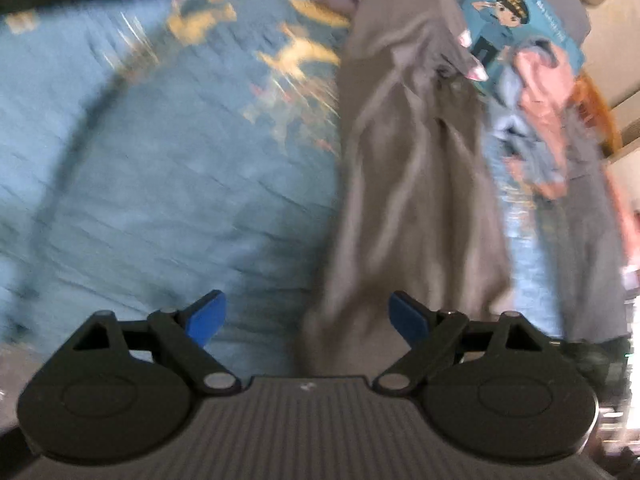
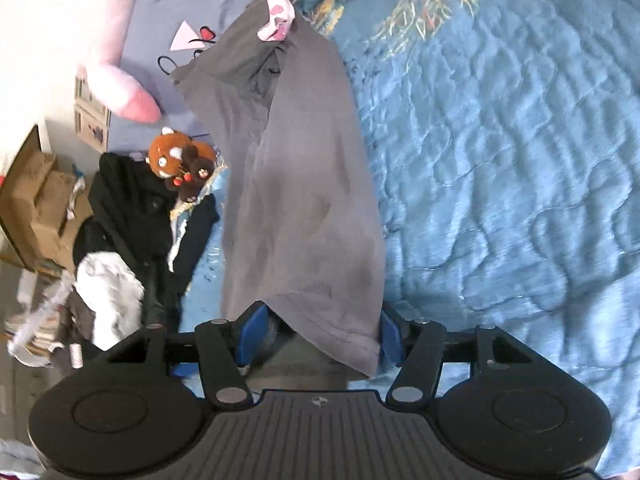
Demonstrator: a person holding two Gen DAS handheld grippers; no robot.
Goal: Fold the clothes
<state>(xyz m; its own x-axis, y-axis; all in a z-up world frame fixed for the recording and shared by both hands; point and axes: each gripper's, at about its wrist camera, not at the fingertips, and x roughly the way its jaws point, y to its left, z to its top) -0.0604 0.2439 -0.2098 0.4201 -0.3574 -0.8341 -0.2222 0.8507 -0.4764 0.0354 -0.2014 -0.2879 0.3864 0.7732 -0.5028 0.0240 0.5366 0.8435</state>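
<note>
Fingers [image 1: 206, 317] of the left gripper [image 1: 308, 318] stood spread wide, blue pads apart, with nothing between them; the near end of the grey garment [image 1: 408, 184] lay just ahead of the right-hand pad. In the left wrist view, which was motion-blurred, the garment ran as a long creased strip away from the gripper across the blue quilted bedspread [image 1: 160, 184]. A pile of pink and pale blue clothes [image 1: 540, 120] lay beside it, near a blue printed cushion bearing a cartoon figure in uniform [image 1: 516, 20].

The right gripper [image 2: 320, 332] was likewise parted, its blue pads [image 2: 254, 330] on either side of the garment's [image 2: 304, 200] hemmed near corner, which draped between them; whether the pads touched the cloth could not be told. A small pink-and-white cloth [image 2: 278, 18] rested on the garment's far end. To one side lay a dark heap of clothing [image 2: 136, 208], a white item [image 2: 110, 288], a brown plush toy [image 2: 180, 160] and a large pink plush [image 2: 116, 40], with cardboard boxes [image 2: 36, 200] beyond the bed's edge.
</note>
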